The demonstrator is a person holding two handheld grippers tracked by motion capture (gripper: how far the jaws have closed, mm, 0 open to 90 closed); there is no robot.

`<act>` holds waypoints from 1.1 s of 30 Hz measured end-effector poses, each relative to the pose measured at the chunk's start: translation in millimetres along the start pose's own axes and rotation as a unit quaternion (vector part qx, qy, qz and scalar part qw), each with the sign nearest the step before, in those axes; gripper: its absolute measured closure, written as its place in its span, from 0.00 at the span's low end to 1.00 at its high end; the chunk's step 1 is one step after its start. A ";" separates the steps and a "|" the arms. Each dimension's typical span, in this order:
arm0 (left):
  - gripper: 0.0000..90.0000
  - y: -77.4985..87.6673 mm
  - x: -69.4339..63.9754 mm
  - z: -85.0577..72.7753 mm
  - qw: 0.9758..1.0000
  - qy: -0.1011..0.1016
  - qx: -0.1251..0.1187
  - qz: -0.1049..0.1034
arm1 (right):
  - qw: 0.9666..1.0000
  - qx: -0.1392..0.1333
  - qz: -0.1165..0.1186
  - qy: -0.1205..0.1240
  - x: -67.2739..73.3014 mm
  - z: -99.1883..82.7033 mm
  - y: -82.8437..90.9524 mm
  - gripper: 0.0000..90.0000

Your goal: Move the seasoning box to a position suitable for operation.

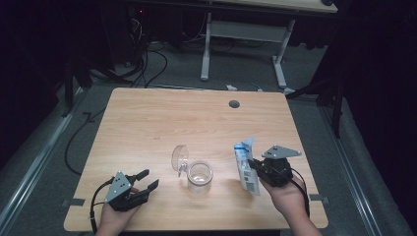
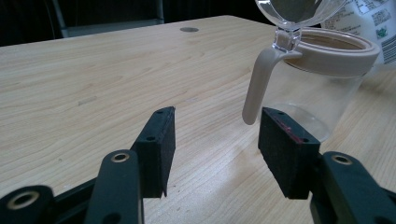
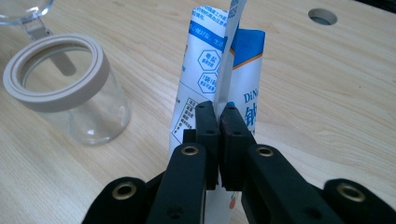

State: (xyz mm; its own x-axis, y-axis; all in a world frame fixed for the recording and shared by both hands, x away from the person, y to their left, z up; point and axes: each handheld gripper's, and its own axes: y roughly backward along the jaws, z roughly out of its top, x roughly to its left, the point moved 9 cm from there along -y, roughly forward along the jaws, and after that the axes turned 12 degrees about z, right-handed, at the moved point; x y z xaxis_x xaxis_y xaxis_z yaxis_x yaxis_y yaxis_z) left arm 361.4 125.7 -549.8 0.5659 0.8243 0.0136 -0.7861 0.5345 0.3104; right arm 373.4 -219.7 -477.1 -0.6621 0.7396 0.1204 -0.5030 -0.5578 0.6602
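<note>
While my left tool [image 1: 145, 180] sits low on the tabletop [image 1: 147, 123] with its jaws standing apart and nothing between them, it's aimed at the jar [image 1: 199, 178], whose beige latch arm [image 2: 257, 86] hangs just ahead of the pads — reads as staged to steady the jar, not yet touching. Jar is upright mid-tabletop, clear lid [image 1: 180, 157] flipped back on its hinge, mouth free, apparently empty. Right of it, my right tool [image 1: 253, 164] is pinched tight on the white-and-blue pouch [image 1: 247, 169], pads clamped on the side seam [image 3: 223, 84]. Pouch stands upright near the jar but apart from it, torn top pointing up so nothing spills before tilting it over the mouth.
</note>
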 end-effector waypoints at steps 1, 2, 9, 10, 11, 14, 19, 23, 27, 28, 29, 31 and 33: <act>0.52 -0.1 0.0 -0.1 1.000 0.000 0.000 0.000 | 1.000 0.012 0.000 0.005 0.4 -0.2 -0.8 0.98; 0.52 -0.1 0.0 -0.1 1.000 0.000 0.000 0.000 | 1.000 0.012 0.000 0.005 0.4 -0.2 -0.8 0.98; 0.51 -1.2 -2.6 -0.8 1.000 -0.001 0.001 -0.005 | 0.998 0.053 0.006 0.014 1.2 1.7 -1.0 0.99; 0.51 -1.2 -2.6 -0.8 1.000 -0.001 0.001 -0.005 | 0.998 0.053 0.006 0.014 1.2 1.7 -1.0 0.99; 0.51 -1.1 -2.7 -0.6 1.000 -0.001 0.001 -0.005 | 0.998 0.057 0.007 0.016 0.8 2.1 -1.2 0.99; 0.51 -0.8 -2.7 -0.4 1.000 0.000 0.000 -0.005 | 0.997 0.071 0.011 0.014 0.0 2.9 0.1 0.99; 0.51 0.4 -2.4 1.3 1.000 0.003 -0.005 -0.005 | 0.994 0.106 0.016 0.011 -0.1 2.3 1.3 0.99; 0.51 0.7 -2.8 1.5 1.000 0.002 -0.006 -0.005 | 0.992 0.125 0.014 0.017 -0.2 2.3 2.8 0.99; 0.51 0.5 -4.5 1.4 1.000 0.001 -0.007 -0.007 | 0.990 0.135 0.014 0.021 0.8 4.0 4.2 0.99; 0.51 0.5 -4.5 1.4 1.000 0.001 -0.007 -0.007 | 0.990 0.135 0.014 0.021 0.8 4.0 4.2 0.99; 0.51 0.5 -5.6 1.4 1.000 0.000 -0.008 -0.008 | 0.990 0.140 0.016 0.017 1.8 5.0 4.8 0.99; 0.51 0.5 -5.9 1.2 1.000 -0.002 -0.007 -0.009 | 0.989 0.146 0.018 0.019 2.2 6.1 5.1 0.99; 0.51 0.3 -6.9 1.5 1.000 -0.001 -0.009 -0.009 | 0.988 0.154 0.020 0.016 3.2 6.3 5.0 1.00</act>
State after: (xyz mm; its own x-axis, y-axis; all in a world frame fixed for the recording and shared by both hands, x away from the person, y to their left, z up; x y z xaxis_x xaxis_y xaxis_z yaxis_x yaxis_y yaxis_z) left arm 357.6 119.9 -548.3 0.5809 0.8139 0.0098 -0.7797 0.5529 0.2937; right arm 372.3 -217.7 -468.8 -0.6979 0.7043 0.1302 -0.2864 -0.4410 0.8506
